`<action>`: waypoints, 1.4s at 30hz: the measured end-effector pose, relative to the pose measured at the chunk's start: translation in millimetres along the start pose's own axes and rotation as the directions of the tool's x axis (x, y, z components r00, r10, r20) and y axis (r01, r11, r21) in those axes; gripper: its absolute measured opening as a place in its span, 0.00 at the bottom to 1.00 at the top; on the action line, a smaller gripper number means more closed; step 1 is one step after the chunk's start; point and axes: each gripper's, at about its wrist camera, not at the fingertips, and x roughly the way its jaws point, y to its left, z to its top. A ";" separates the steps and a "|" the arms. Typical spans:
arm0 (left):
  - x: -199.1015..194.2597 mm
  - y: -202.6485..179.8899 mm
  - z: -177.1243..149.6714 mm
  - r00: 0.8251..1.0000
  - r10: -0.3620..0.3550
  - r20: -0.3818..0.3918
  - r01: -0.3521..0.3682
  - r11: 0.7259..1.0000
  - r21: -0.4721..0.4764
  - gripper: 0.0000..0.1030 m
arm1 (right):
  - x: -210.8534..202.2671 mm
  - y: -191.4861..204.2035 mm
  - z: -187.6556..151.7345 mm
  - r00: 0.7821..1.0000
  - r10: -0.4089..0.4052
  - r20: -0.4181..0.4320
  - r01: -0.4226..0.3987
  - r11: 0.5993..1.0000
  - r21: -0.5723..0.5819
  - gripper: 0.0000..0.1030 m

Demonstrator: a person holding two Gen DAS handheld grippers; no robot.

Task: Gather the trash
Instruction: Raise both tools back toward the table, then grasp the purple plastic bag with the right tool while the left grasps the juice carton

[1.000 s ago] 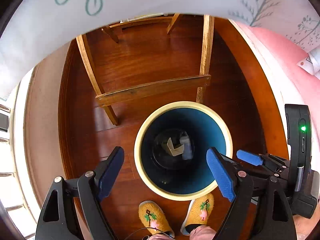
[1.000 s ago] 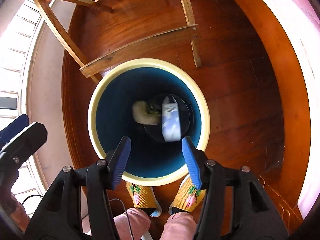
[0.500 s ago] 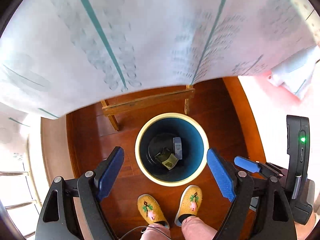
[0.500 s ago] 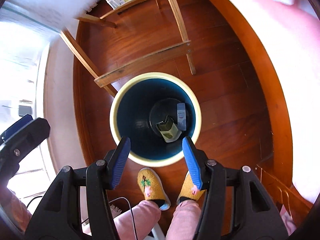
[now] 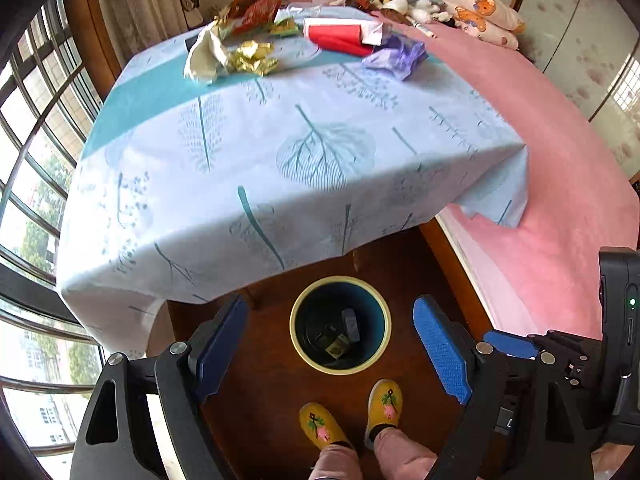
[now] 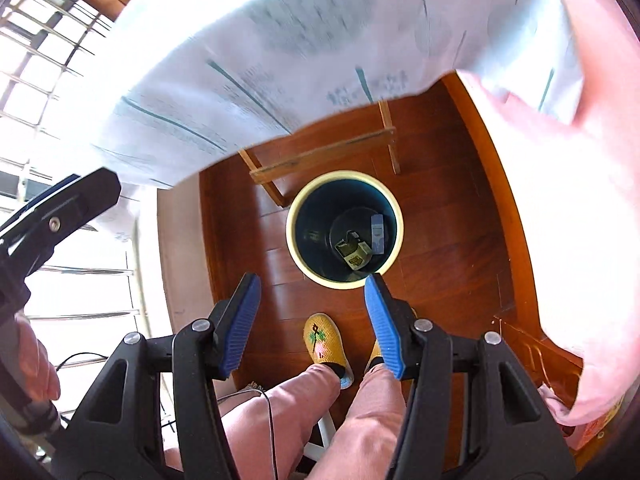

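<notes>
A blue bin with a cream rim (image 5: 295, 330) (image 6: 291, 240) stands on the wood floor and holds a small carton (image 6: 354, 254) and a white packet (image 6: 377, 232). My left gripper (image 5: 330, 344) is open and empty, high above the bin. My right gripper (image 6: 312, 320) is open and empty above the floor, just in front of the bin. Trash lies at the far end of the table: a crumpled cream wrapper (image 5: 206, 58), gold foil (image 5: 252, 58), a red packet (image 5: 340, 36), a purple wrapper (image 5: 396, 58) and a red-orange bag (image 5: 256, 10).
The table has a light blue leaf-print cloth (image 5: 280, 152) that hangs over its edges. A pink bed (image 5: 568, 168) with plush toys (image 5: 476, 12) lies to the right. Windows are on the left. The person's yellow slippers (image 5: 320, 426) stand by the bin. Wooden table legs (image 6: 320, 156) rise behind the bin.
Both grippers have risen away from the bin, which now looks smaller. The left view has tilted up and now shows the tabletop and its trash. Both stay open.
</notes>
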 end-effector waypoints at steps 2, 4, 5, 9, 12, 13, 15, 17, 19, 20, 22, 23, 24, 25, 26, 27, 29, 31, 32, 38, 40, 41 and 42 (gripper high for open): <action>-28.6 -1.4 11.6 0.999 -0.007 0.041 0.006 1.000 0.027 0.83 | -27.4 7.9 0.7 0.999 0.005 0.033 -0.005 1.000 0.003 0.50; -48.4 -1.2 21.7 0.997 -0.012 0.077 0.009 0.999 0.045 0.83 | -49.8 13.9 2.3 0.997 0.008 0.075 -0.009 1.000 0.004 0.50; -58.0 -1.0 27.0 0.995 -0.015 0.094 0.010 0.999 0.051 0.83 | -61.4 16.8 4.8 0.995 0.008 0.099 -0.008 1.000 0.005 0.50; -90.5 2.1 48.2 0.988 -0.019 0.156 0.008 0.998 0.069 0.83 | -101.8 28.9 17.4 0.981 0.004 0.193 -0.004 1.000 0.000 0.50; -108.4 7.5 62.8 0.979 -0.015 0.204 0.000 0.997 0.075 0.83 | -129.8 38.9 32.1 0.968 -0.007 0.252 0.010 1.000 -0.010 0.50; -114.7 9.7 67.9 0.975 -0.015 0.220 -0.002 0.997 0.077 0.83 | -137.1 42.6 35.4 0.963 -0.012 0.268 0.015 1.000 -0.012 0.50; -124.3 14.3 77.4 0.968 -0.013 0.250 -0.009 0.996 0.085 0.83 | -150.9 48.0 42.0 0.954 -0.016 0.300 0.021 1.000 -0.015 0.50; -134.3 19.1 85.4 0.960 -0.014 0.280 -0.013 0.995 0.096 0.83 | -161.2 51.6 52.2 0.944 -0.022 0.328 0.027 1.000 -0.011 0.50; -141.7 24.0 92.4 0.951 -0.017 0.308 -0.018 0.994 0.108 0.83 | -171.5 55.6 61.8 0.934 -0.028 0.355 0.031 1.000 -0.004 0.50; -144.3 26.9 95.7 0.948 -0.018 0.318 -0.019 0.993 0.113 0.83 | -174.5 58.4 66.0 0.929 -0.033 0.368 0.035 0.999 0.001 0.50; -148.5 31.7 102.4 0.943 -0.022 0.331 -0.018 0.993 0.117 0.83 | -178.1 62.5 74.6 0.922 -0.043 0.386 0.040 0.999 0.015 0.50; -149.4 34.3 105.7 0.942 -0.028 0.335 -0.013 0.993 0.118 0.83 | -179.3 63.5 79.0 0.920 -0.046 0.390 0.040 0.999 0.022 0.50; -150.6 36.8 108.8 0.940 -0.032 0.339 -0.009 0.993 0.118 0.83 | -178.7 64.0 84.2 0.919 -0.051 0.392 0.043 0.999 0.029 0.50; -149.3 38.6 113.2 0.939 -0.034 0.343 -0.008 0.993 0.118 0.83 | -178.5 64.2 88.8 0.917 -0.057 0.395 0.046 0.998 0.036 0.50; -146.9 41.0 117.2 0.939 -0.035 0.343 -0.006 0.993 0.118 0.84 | -178.3 64.4 93.4 0.915 -0.063 0.399 0.050 0.998 0.043 0.50; -144.7 42.5 121.1 0.939 -0.037 0.341 -0.003 0.993 0.116 0.84 | -177.8 63.6 98.3 0.913 -0.068 0.403 0.053 0.997 0.048 0.50; -137.1 45.0 130.5 0.941 -0.038 0.336 0.002 0.994 0.108 0.84 | -176.3 62.6 109.1 0.910 -0.078 0.407 0.060 0.997 0.057 0.50; -127.8 46.3 140.6 0.943 -0.040 0.329 0.007 0.995 0.100 0.85 | -173.6 59.0 120.7 0.911 -0.079 0.405 0.058 0.996 0.064 0.50; -124.2 46.5 145.7 0.944 -0.038 0.327 0.007 0.995 0.097 0.85 | -171.5 57.0 127.5 0.912 -0.079 0.403 0.058 0.996 0.064 0.50; -77.5 33.0 190.9 0.951 0.000 0.309 -0.026 0.996 0.081 0.86 | -151.7 38.8 189.2 0.917 -0.070 0.393 0.055 0.997 0.051 0.50; -59.9 25.1 213.0 0.954 0.014 0.298 -0.036 0.997 0.069 0.86 | -140.4 28.7 218.9 0.923 -0.059 0.381 0.042 0.998 0.051 0.50; -49.9 21.2 225.6 0.956 0.022 0.291 -0.040 0.998 0.057 0.86 | -133.7 23.0 234.1 0.927 -0.052 0.373 0.034 0.998 0.052 0.50; -39.8 17.5 238.5 0.959 0.027 0.281 -0.040 0.998 0.042 0.86 | -125.7 16.9 250.9 0.932 -0.042 0.360 0.025 0.998 0.051 0.50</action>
